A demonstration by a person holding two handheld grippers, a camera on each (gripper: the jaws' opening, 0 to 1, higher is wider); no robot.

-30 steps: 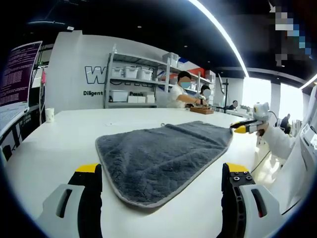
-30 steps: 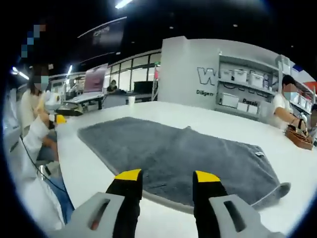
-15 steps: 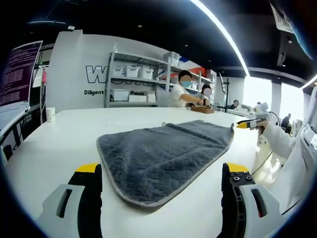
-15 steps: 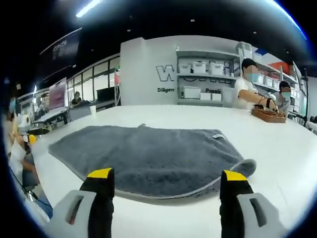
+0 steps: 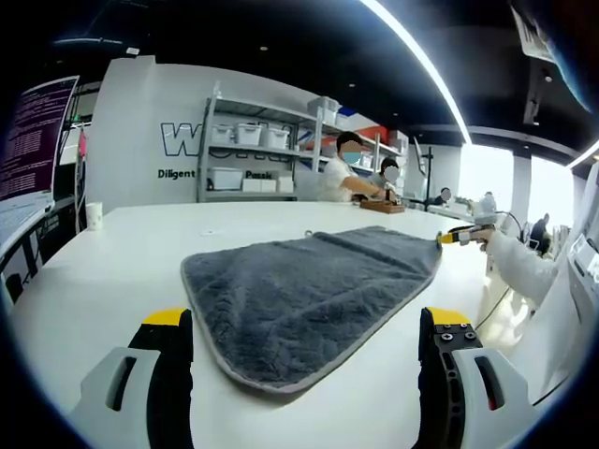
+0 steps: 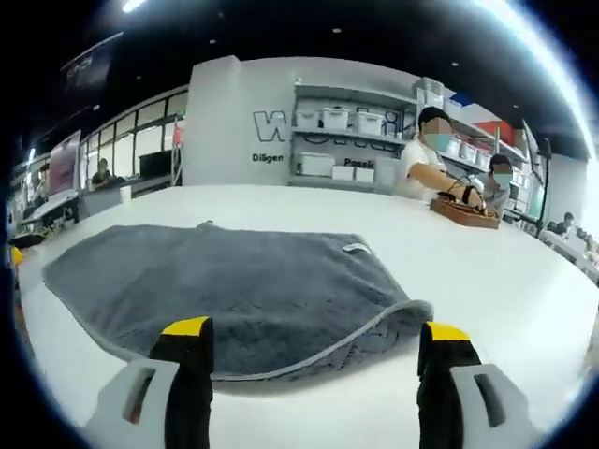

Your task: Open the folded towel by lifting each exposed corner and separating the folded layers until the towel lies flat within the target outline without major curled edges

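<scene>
Towel (image 5: 309, 299), grey with a pale bound edge, lies spread on the white table (image 5: 112, 253) just ahead of both tools. From my left gripper (image 5: 304, 341) I look along its length: the near rounded corner sits between and slightly beyond my two yellow-tipped jaws, which stand wide apart and hold nothing. Past the far end of the cloth, to my right, I can see the right gripper (image 5: 456, 237) in a white-sleeved hand, just off the towel's far corner; from here I cannot tell whether it touches the cloth.

From my right gripper (image 6: 318, 329) the jaws are likewise spread wide and empty, with the towel (image 6: 225, 290) lying directly in front of them. This side gives me what the left one does not: the corner (image 6: 412, 313) nearest my right jaw is curled up off the table (image 6: 505, 299), and a small white label (image 6: 353, 248) sits on the far edge.

Behind the table, both views take in a shelving unit (image 6: 342, 140) with white bins and people at a basket (image 6: 465, 213). The left gripper view adds a paper cup (image 5: 93, 216) far off to my left.
</scene>
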